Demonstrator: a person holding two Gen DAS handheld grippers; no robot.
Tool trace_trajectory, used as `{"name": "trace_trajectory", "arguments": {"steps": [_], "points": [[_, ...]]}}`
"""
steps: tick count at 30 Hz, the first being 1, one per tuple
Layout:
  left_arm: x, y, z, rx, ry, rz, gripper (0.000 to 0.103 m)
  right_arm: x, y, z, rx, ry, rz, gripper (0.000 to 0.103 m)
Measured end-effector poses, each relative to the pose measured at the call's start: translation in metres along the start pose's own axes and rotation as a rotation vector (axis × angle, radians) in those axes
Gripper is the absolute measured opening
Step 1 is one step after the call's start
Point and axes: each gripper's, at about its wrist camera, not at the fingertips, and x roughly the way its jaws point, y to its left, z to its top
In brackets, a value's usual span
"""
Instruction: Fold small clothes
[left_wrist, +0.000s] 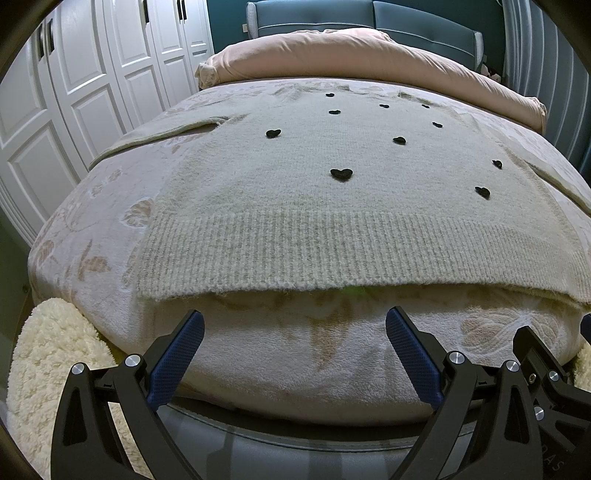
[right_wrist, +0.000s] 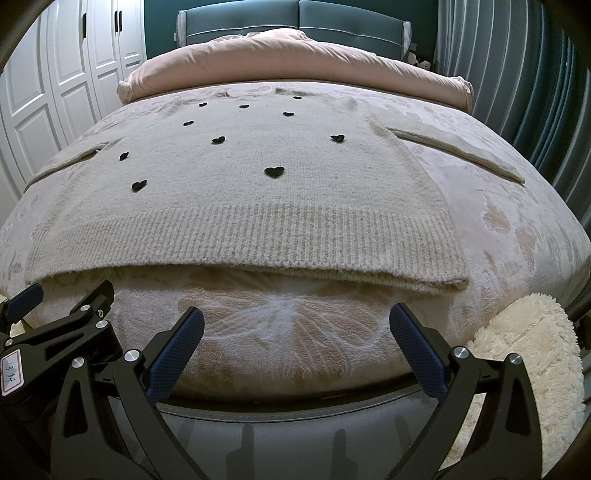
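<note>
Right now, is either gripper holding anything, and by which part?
Nothing is held. The left gripper and right gripper are both open, short of the ribbed hem of the heart-patterned sweater spread flat on the bed.

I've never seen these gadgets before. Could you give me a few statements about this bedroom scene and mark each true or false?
1. The sweater lies spread flat on the bed, sleeves out to the sides. True.
2. The left gripper is clamped on the sweater's hem. False: it is open and holds nothing, short of the hem.
3. The sweater carries small black hearts. True.
4. The right gripper is shut. False: it is open too.
5. A rolled pink duvet lies at the far end of the bed. True.
6. The wardrobe doors are dark blue. False: they are white.
</note>
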Motion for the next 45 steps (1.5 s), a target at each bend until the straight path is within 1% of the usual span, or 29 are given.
{"name": "trace_trajectory", "arguments": {"steps": [5,8,10,12,14,15,17,18,21,25,28,29,31,34,37,40,41,43,45], "points": [[0.000,0.000,0.000,-0.001,0.002,-0.002,0.096,0.000,0.000,0.000,0.001,0.002,0.004,0.098],[-0.002,0.008,0.005,-0.016,-0.002,-0.027,0.097,0.000,0.000,0.002,0.007,-0.001,0.025,0.098],[-0.006,0.014,0.010,-0.034,-0.014,-0.036,0.097,0.002,-0.007,0.008,0.036,0.002,0.058,0.098],[-0.010,0.024,0.021,-0.048,-0.022,-0.033,0.098,0.003,-0.023,0.018,0.094,0.002,0.078,0.098],[-0.012,0.029,0.030,-0.055,-0.027,-0.033,0.098,0.004,-0.047,0.034,0.159,-0.015,0.074,0.098],[-0.013,0.036,0.039,-0.058,-0.033,-0.021,0.098,0.006,-0.060,0.043,0.188,-0.021,0.063,0.098],[-0.014,0.042,0.052,-0.063,-0.041,-0.007,0.098,0.013,-0.099,0.065,0.264,-0.039,0.037,0.098],[-0.014,0.045,0.060,-0.073,-0.041,-0.003,0.098,0.018,-0.123,0.078,0.310,-0.051,0.011,0.098],[-0.012,0.050,0.081,-0.109,-0.039,-0.013,0.098,0.033,-0.183,0.102,0.421,-0.061,-0.054,0.098],[-0.009,0.053,0.100,-0.150,-0.036,-0.027,0.098,0.065,-0.272,0.132,0.574,-0.061,-0.159,0.098],[-0.001,0.051,0.106,-0.178,-0.013,-0.046,0.098,0.087,-0.322,0.146,0.667,-0.055,-0.214,0.098],[0.004,0.051,0.108,-0.191,-0.002,-0.052,0.098,0.096,-0.336,0.148,0.700,-0.048,-0.222,0.098],[0.013,0.049,0.109,-0.211,0.019,-0.057,0.098,0.110,-0.363,0.151,0.768,-0.042,-0.208,0.098],[0.026,0.043,0.112,-0.219,0.047,-0.035,0.098,0.134,-0.402,0.156,0.880,-0.035,-0.197,0.098],[0.035,0.039,0.114,-0.219,0.065,-0.024,0.097,0.157,-0.424,0.159,0.969,-0.027,-0.192,0.098],[0.043,0.037,0.120,-0.219,0.074,-0.017,0.097,0.180,-0.440,0.165,1.031,-0.019,-0.182,0.098],[0.046,0.036,0.121,-0.218,0.076,-0.012,0.097,0.184,-0.444,0.167,1.043,-0.022,-0.187,0.096],[0.051,0.037,0.125,-0.222,0.077,-0.003,0.096,0.191,-0.450,0.173,1.065,-0.039,-0.196,0.082],[0.056,0.039,0.130,-0.226,0.070,0.001,0.095,0.199,-0.454,0.183,1.070,-0.030,-0.171,0.043]]}}
